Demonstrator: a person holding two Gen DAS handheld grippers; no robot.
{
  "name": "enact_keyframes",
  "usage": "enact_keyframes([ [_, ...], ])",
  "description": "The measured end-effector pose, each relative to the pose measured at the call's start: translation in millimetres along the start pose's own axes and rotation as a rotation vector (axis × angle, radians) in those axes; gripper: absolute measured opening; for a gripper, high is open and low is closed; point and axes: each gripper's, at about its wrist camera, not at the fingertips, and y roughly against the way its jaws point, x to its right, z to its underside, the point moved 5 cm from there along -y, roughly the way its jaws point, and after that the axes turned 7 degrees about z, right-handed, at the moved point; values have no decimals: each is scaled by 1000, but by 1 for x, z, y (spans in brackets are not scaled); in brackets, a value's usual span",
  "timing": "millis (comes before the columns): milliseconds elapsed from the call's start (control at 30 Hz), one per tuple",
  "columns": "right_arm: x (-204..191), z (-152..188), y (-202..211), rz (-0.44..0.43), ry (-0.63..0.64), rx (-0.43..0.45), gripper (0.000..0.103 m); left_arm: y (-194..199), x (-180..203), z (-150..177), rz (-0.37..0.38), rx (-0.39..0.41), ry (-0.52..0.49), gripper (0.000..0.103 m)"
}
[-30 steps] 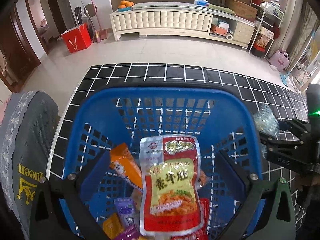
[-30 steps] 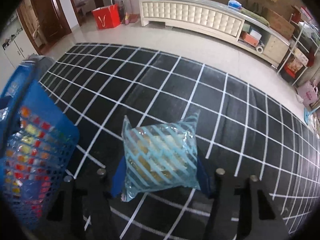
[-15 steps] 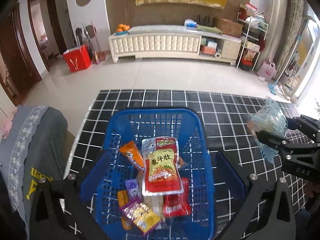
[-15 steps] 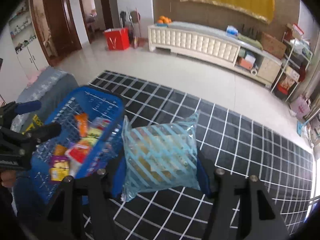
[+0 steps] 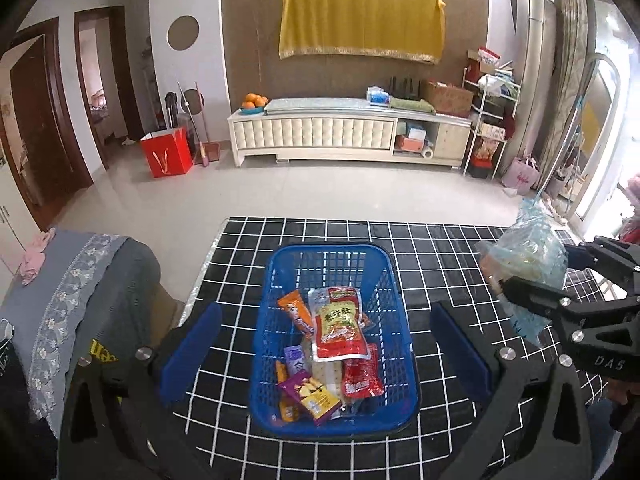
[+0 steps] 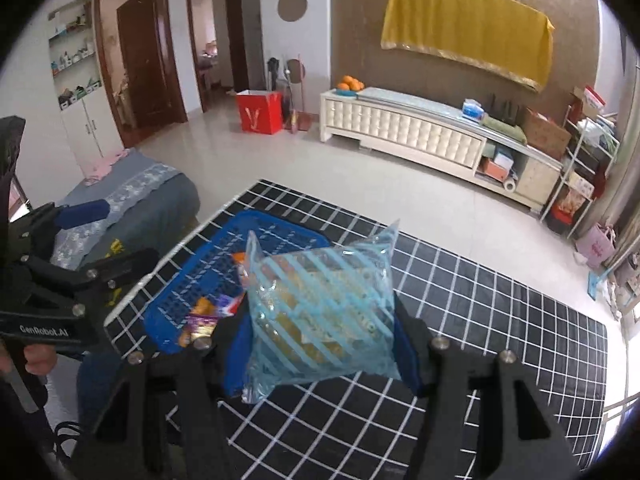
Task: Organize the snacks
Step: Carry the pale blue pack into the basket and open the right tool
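A blue plastic basket stands on a black grid-patterned table and holds several snack packets, a red and silver pouch on top. My left gripper is open and empty, high above the basket. My right gripper is shut on a clear bag with light blue stripes, held in the air to the right of the basket. The bag and the right gripper also show in the left wrist view. The left gripper shows at the left of the right wrist view.
A grey cloth-covered seat stands left of the table. A tiled floor lies beyond the table's far edge. A white cabinet, a red bag and a shelf rack stand by the far wall.
Both grippers have risen well above the table, so the basket looks smaller. The right gripper has carried the striped bag up and toward the basket's right side.
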Motion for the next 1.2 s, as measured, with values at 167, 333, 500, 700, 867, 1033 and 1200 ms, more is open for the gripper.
enact_keyframes([
  [167,-31,-5,1,-20,47,4,65,14,-18,9,-15,9,0,103],
  [333,-57,-4,-9,-42,73,-16,65,16,-43,20,-33,0,20,103],
  [500,-82,4,-31,-71,84,-62,65,3,-68,36,-47,-32,54,103],
  [700,-105,22,-57,-88,104,-134,65,-19,-88,59,-41,-82,80,103],
  [867,-113,40,-82,-103,91,-213,65,-37,-98,78,-38,-126,87,103],
  [1033,-119,54,-99,-97,98,-273,65,-50,-103,87,-21,-150,106,103],
  [1200,-117,60,-108,-94,78,-314,65,-58,-107,90,-12,-161,125,103],
])
